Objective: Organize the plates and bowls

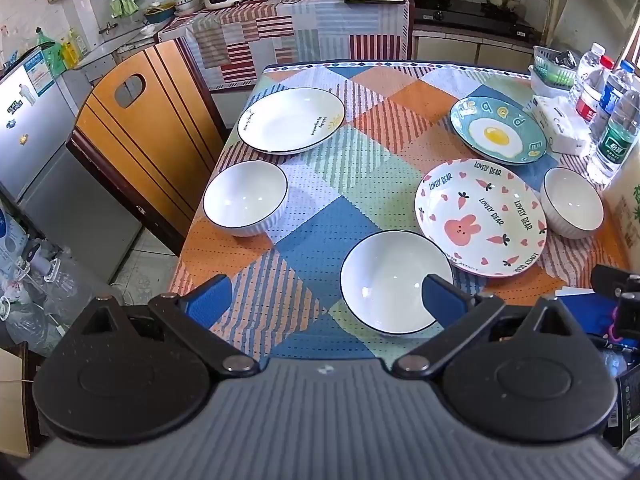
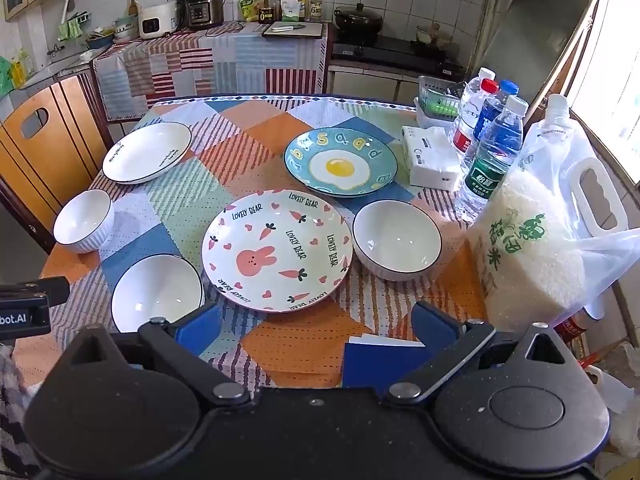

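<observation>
We judge the glazed bowls [image 1: 396, 282] and plates [image 2: 277, 250] rigid, slippery, breakable; best pinched at rims. Left hand-held gripper [image 1: 326, 304] and right hand-held gripper [image 2: 316, 326] both gape wide, holding nothing.

Three plates sit out: a white one [image 1: 291, 120], an egg plate [image 1: 497, 130] and a rabbit plate [image 1: 480, 217]. Three white bowls [image 1: 245, 198] [image 1: 396, 282] [image 1: 572, 208]. Three water bottles [image 2: 490, 160], one tissue pack [image 2: 434, 158], one rice bag [image 2: 532, 248]
</observation>
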Tool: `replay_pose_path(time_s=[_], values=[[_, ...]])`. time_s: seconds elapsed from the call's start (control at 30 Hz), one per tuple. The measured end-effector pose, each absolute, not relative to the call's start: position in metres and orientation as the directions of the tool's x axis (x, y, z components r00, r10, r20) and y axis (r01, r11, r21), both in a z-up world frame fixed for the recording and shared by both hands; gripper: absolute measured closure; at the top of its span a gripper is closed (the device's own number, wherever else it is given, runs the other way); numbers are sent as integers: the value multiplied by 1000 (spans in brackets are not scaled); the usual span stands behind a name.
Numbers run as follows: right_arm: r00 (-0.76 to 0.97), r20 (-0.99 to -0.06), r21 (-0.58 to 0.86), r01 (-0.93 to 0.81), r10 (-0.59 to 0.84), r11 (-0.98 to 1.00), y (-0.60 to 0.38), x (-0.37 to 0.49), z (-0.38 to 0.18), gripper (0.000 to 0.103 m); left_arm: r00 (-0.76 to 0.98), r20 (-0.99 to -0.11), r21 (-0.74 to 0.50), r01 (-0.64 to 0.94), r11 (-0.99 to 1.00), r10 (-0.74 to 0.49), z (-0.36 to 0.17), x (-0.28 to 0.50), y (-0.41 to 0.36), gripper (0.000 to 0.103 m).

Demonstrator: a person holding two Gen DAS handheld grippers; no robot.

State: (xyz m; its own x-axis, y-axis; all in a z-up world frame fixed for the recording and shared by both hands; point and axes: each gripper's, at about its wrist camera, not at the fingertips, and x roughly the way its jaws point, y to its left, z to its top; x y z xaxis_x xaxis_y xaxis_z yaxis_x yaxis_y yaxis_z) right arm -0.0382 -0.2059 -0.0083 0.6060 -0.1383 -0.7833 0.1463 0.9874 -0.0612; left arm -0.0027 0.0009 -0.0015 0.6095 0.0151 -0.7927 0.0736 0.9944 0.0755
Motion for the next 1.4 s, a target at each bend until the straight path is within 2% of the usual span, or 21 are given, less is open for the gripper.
replay_pose_path(time_s=[0.63,1.4], values=[[601,-789,-59,135,-129,989,-207,-38,-12,1,598,-802,76,98,992,3,-5,-5,0,0],[653,-750,-59,88,-102,994,-210,-39,-10,1,585,-811,86,92,992,16,-6,-5,-1,0]])
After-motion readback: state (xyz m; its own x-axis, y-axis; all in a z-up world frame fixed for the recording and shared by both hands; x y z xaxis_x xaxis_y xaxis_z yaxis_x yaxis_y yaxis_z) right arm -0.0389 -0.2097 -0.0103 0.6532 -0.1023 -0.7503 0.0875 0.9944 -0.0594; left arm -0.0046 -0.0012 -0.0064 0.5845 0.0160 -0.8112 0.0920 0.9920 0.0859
